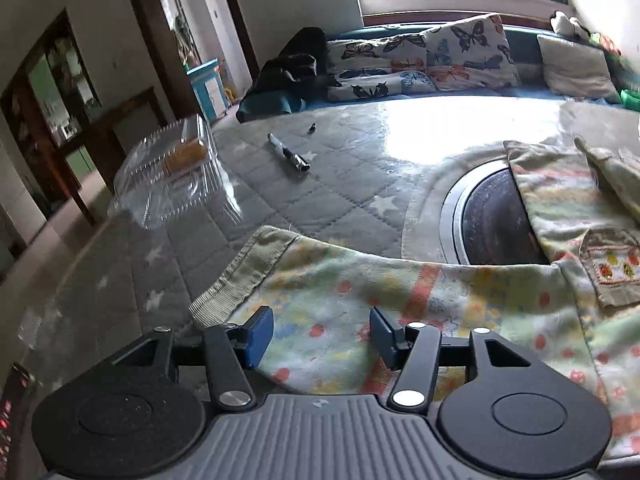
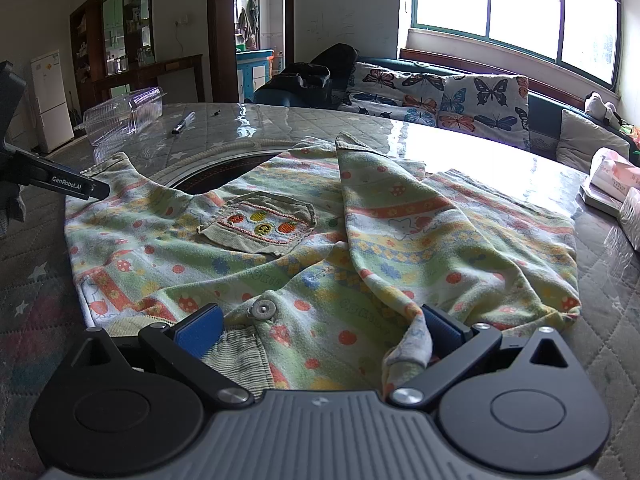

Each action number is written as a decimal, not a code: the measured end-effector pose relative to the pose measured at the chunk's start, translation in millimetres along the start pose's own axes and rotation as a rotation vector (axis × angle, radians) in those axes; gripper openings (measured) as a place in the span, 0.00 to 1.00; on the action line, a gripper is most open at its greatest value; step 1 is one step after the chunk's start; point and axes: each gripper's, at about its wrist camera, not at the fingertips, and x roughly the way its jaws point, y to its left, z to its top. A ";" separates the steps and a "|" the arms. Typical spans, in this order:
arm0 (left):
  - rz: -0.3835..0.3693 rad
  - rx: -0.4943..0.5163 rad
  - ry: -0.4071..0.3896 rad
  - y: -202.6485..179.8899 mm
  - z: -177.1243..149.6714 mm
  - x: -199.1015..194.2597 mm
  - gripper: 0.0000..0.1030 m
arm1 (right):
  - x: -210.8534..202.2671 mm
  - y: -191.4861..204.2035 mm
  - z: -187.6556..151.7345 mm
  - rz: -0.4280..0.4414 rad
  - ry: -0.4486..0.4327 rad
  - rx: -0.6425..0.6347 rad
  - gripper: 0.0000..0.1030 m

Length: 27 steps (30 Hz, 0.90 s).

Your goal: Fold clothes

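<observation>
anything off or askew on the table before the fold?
Yes. The printed garment lies partly over the round inset burner in the table, and one flap is already flopped across it, rumpled. An uncapped pen lies nearby.

The garment [image 2: 280, 264] is soft, fuzzy matt cloth with ribbed corduroy trim and a dull metal snap [image 2: 262, 309]. The table [image 1: 340, 184] wears quilted fabric under glossy clear film. The box [image 1: 172, 172] is shiny transparent plastic

garment [image 2: 280, 248]: 1 | plastic box [image 1: 172, 168]: 1 | pen [image 1: 289, 153]: 1 | butterfly cushions [image 2: 484, 108]: 2 | tissue packs [image 2: 612, 176]: 2
</observation>
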 end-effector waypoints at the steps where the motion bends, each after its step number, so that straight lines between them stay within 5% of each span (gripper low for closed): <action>1: -0.004 -0.011 0.004 1.3 1.1 -0.6 0.56 | 0.0 0.0 -0.1 0.000 0.000 0.000 1.00; 19: -0.383 0.040 -0.089 -93.2 -10.8 -78.0 0.58 | -0.4 -0.3 3.5 0.006 0.016 -0.010 1.00; 27: -0.434 0.032 -0.071 -106.0 -20.0 -80.4 0.60 | -25.5 -20.5 41.5 -0.025 -0.022 -0.035 0.99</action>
